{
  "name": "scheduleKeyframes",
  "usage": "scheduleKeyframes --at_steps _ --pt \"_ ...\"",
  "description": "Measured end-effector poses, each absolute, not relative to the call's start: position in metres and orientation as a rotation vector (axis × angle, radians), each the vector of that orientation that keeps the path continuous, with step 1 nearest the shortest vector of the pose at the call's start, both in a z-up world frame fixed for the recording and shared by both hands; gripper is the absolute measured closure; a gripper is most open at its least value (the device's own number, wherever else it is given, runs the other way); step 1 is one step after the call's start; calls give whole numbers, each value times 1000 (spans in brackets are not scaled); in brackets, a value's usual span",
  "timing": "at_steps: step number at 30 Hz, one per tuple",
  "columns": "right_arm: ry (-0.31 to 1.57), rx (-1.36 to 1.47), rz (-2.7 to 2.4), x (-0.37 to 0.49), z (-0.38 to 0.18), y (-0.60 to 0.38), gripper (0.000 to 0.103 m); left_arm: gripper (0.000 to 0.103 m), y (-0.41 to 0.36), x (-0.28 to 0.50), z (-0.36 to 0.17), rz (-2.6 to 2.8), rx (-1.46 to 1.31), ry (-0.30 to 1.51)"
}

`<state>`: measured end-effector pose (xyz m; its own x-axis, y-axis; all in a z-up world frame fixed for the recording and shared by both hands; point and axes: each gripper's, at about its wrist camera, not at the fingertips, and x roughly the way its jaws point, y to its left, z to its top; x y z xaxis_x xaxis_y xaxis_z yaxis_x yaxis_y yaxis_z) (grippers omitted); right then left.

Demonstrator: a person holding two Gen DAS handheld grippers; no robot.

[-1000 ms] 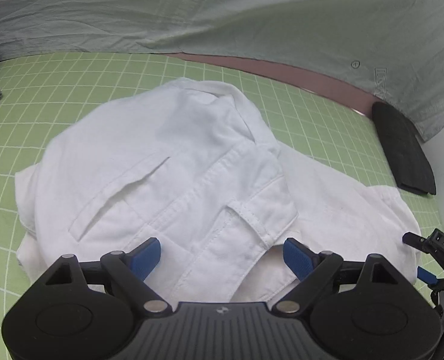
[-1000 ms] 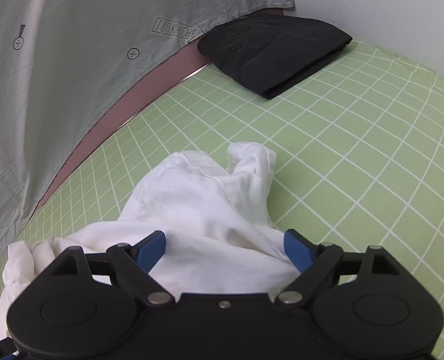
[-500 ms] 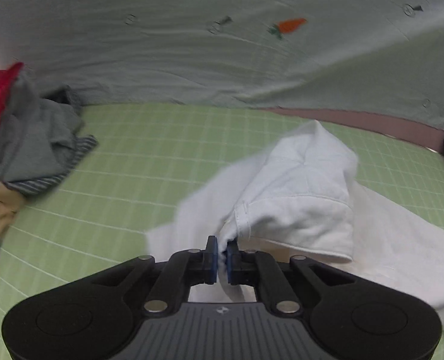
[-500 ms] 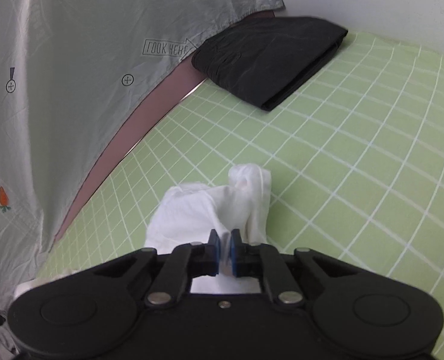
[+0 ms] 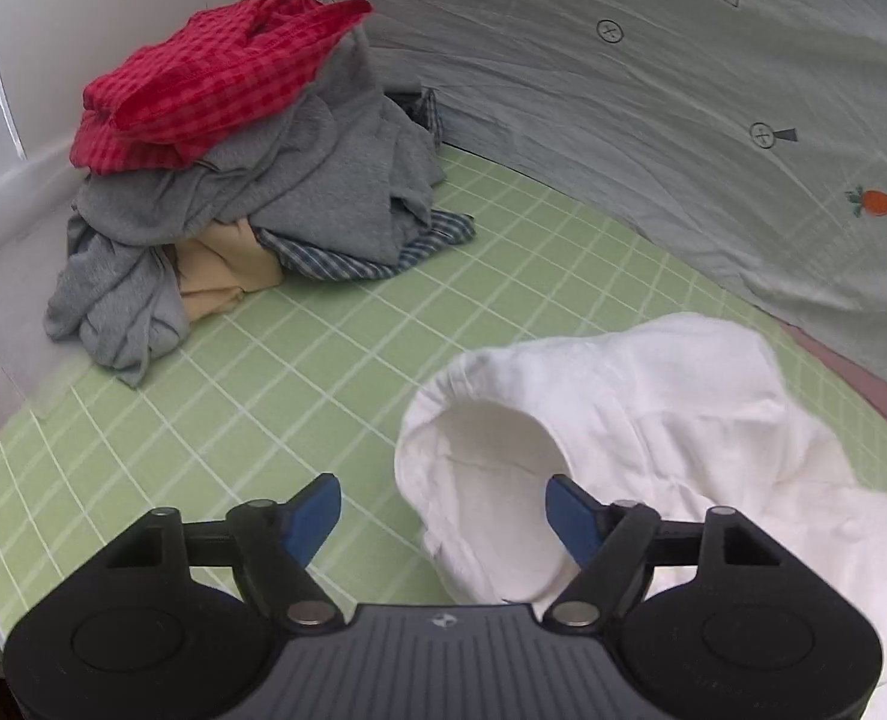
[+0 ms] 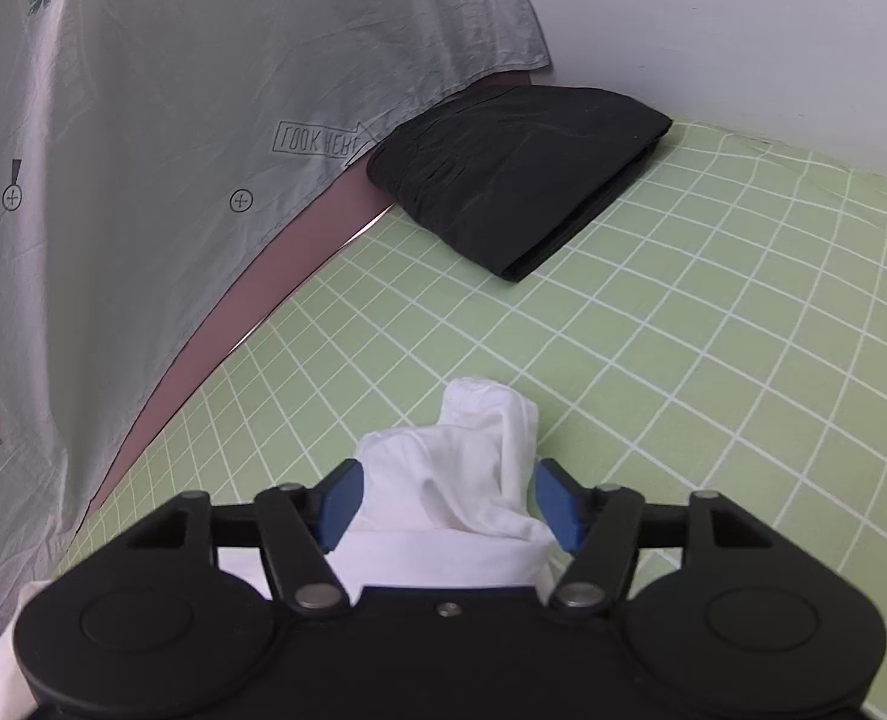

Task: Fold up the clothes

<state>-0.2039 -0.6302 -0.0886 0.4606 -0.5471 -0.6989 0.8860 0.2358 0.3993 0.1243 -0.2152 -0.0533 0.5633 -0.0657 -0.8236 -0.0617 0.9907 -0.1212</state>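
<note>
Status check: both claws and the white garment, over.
Left claw open, right claw open. White garment lies rumpled on green grid mat, unfolded. Nothing in the way.

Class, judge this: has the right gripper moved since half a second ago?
Yes. The right gripper opened and now sits nearer the folded black garment, which looks larger.

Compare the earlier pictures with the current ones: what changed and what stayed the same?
Both claws, left and right, opened and let go of the crumpled white cotton garment, which they had pinched half a second ago. The folded black garment stayed put on the green grid mat.
</note>
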Motion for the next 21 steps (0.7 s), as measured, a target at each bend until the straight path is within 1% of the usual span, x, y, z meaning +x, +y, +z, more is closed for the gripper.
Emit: scheduleKeyframes --at_steps 1,2,3,5,8,10,11,14,17,19,20,21 --pt "482 871 -1052 -204 -89 -629 27 25 -219 121 -53 -14 -169 990" --pt "498 876 -1063 -205 -90 -627 23 21 -223 118 -54 -26 -196 1006" --pt "512 881 -1069 -205 -92 -625 22 19 -227 114 -54 -38 -222 1022" --pt "536 906 -1067 -206 -101 -620 19 19 -236 109 -57 -72 -265 1054" --pt "568 957 -1060 -207 -115 -614 18 19 -248 105 -67 -132 -308 1103" --pt "568 997 -1053 -207 -122 -615 18 17 -253 106 -73 -156 -345 1131" --pt "569 993 -1045 -205 -122 -617 18 14 -256 106 -77 -167 -365 1146" --pt "574 981 -1021 -198 -123 -625 17 14 -263 112 -91 -187 -453 1220" --pt "579 969 -997 -192 -124 -632 17 13 -277 115 -97 -186 -463 1226" --pt "582 961 -981 -188 -124 -637 18 14 -288 119 -100 -188 -408 1227" --pt "583 957 -973 -186 -125 -639 22 15 -291 119 -101 -188 -385 1220" --pt "585 953 -965 -184 -125 -642 24 22 -294 119 -103 -186 -361 1214"
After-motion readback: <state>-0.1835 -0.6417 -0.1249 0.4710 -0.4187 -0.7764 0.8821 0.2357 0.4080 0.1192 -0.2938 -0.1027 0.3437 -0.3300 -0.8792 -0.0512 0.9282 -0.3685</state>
